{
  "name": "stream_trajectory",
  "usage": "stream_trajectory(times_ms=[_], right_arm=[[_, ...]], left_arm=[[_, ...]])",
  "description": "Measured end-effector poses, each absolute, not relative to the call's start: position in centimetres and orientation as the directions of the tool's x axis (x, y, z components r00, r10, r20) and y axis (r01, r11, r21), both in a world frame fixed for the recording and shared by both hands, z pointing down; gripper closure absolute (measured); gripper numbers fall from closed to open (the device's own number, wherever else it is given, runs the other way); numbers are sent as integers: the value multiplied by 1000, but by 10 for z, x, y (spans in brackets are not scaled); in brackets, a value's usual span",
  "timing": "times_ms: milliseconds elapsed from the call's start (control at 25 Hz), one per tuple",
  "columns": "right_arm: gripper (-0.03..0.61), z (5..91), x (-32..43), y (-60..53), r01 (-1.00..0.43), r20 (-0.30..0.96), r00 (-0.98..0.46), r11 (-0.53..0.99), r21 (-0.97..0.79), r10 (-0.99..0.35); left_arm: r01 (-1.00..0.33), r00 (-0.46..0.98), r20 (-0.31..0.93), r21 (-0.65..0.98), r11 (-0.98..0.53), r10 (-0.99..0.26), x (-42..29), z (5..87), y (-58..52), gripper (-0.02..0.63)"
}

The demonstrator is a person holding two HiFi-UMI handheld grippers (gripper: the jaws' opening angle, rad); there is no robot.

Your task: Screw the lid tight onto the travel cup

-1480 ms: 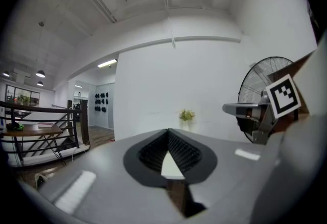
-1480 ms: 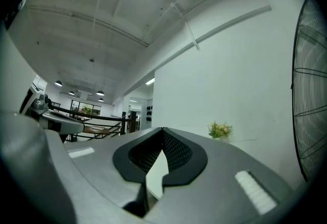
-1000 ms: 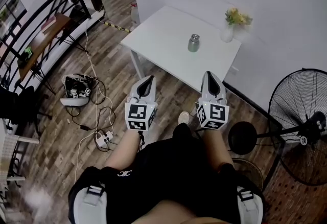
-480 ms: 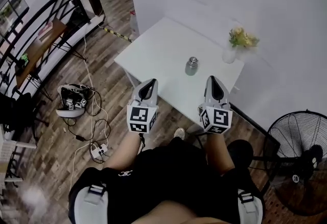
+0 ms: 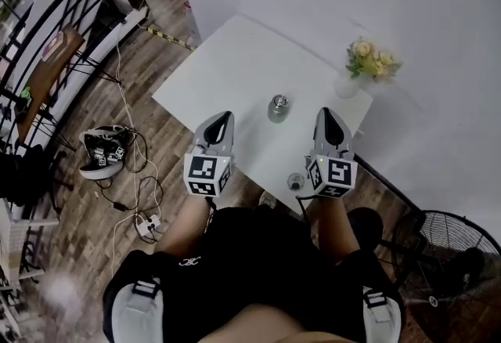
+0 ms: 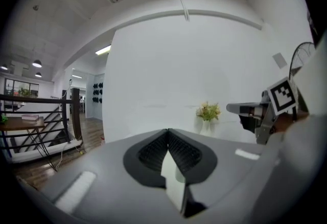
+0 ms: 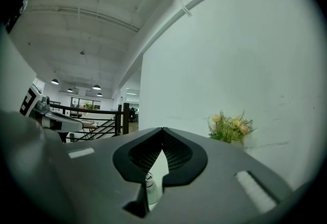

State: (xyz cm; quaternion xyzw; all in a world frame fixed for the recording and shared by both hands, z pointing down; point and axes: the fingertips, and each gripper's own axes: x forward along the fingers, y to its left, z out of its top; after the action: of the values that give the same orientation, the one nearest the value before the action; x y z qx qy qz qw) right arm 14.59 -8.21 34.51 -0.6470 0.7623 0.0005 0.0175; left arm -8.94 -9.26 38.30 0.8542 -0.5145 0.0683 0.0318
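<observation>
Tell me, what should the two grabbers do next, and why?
Probably open the right gripper. It and the left gripper are both shut and empty over the white table; the travel cup stands ahead, and a small round piece, likely its lid, lies beside the right one.

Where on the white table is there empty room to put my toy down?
The big left part of the table, from the travel cup out to the left corner and the wall, is bare. It is busier on the right: the lid by the near edge, the flower vase at the far corner.
</observation>
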Motion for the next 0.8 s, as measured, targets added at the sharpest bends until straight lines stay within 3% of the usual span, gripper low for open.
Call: stream_trajectory(times_ms=[320,440,480,520,680,800], right_arm=[[577,370,170,-126,-977,23,-215,214,-10,-976],[573,381,176,-141,-958,40,-288,287,-29,-957],[545,384,175,-145,-945,51,-326,325,-30,-944],[498,386,172,-147,-928,66,-372,371,-25,-926],[417,403,151,-150,-815,141,-573,579,0,-807],[361,426,136,-149,-717,211,-682,697,1,-701]], left_arm=[[-885,453,205,-12,-465,-867,-88,412,-127,558],[-857,505,222,15,-515,-834,-77,424,-142,555],[-842,530,228,22,-540,-817,-73,427,-145,542],[-824,554,237,23,-566,-798,-69,430,-147,507],[-747,640,293,21,-664,-710,-53,452,-153,346],[-692,689,323,27,-721,-649,-39,477,-153,285]])
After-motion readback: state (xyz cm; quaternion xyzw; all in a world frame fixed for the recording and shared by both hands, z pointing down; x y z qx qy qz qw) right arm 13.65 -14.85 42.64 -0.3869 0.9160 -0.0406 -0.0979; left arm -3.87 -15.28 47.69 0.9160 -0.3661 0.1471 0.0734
